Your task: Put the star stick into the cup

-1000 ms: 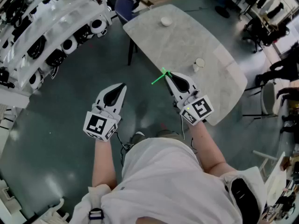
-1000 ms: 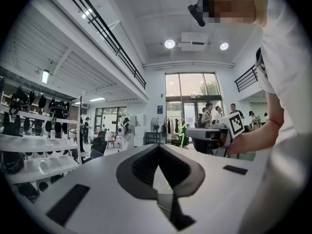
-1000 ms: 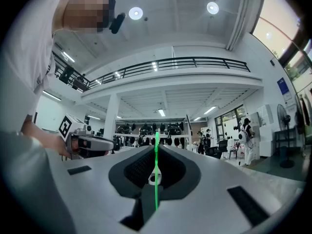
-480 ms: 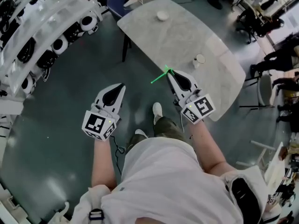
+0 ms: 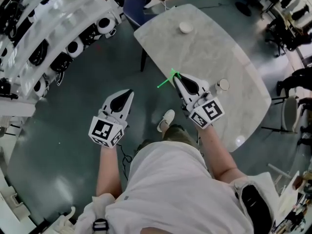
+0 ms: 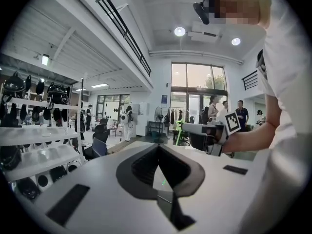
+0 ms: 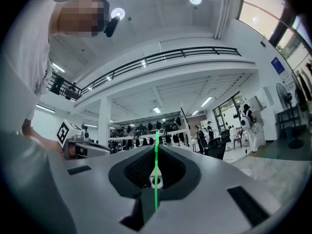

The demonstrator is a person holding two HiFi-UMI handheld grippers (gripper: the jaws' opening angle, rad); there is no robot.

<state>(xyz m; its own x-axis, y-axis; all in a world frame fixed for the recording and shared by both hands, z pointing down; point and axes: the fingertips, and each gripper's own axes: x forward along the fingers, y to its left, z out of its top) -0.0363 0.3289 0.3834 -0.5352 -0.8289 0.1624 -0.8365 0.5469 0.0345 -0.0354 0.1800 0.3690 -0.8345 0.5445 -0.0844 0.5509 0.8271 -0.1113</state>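
My right gripper [image 5: 174, 77] is shut on the thin green star stick [image 5: 165, 81], which juts left from its tips over the near edge of the marble table [image 5: 214, 48]. In the right gripper view the star stick [image 7: 156, 179] stands upright between the closed tips of the right gripper [image 7: 157, 149]. A small white cup [image 5: 223, 85] stands on the table to the right of that gripper, apart from it. Out over the floor, my left gripper [image 5: 129, 91] is shut with nothing in it; its tips [image 6: 158, 147] meet.
White shelves [image 5: 53, 38] with helmet-like devices run along the left. A blue chair [image 5: 136, 6] sits at the table's far end, and a white bowl [image 5: 185, 27] lies on the far part of the table. My shoe [image 5: 167, 120] is on the floor between the grippers.
Both grippers have travelled along with me beside the table. The cup, earlier ahead and to the right of the right gripper, now lies level with it on the right. The grip is unchanged.
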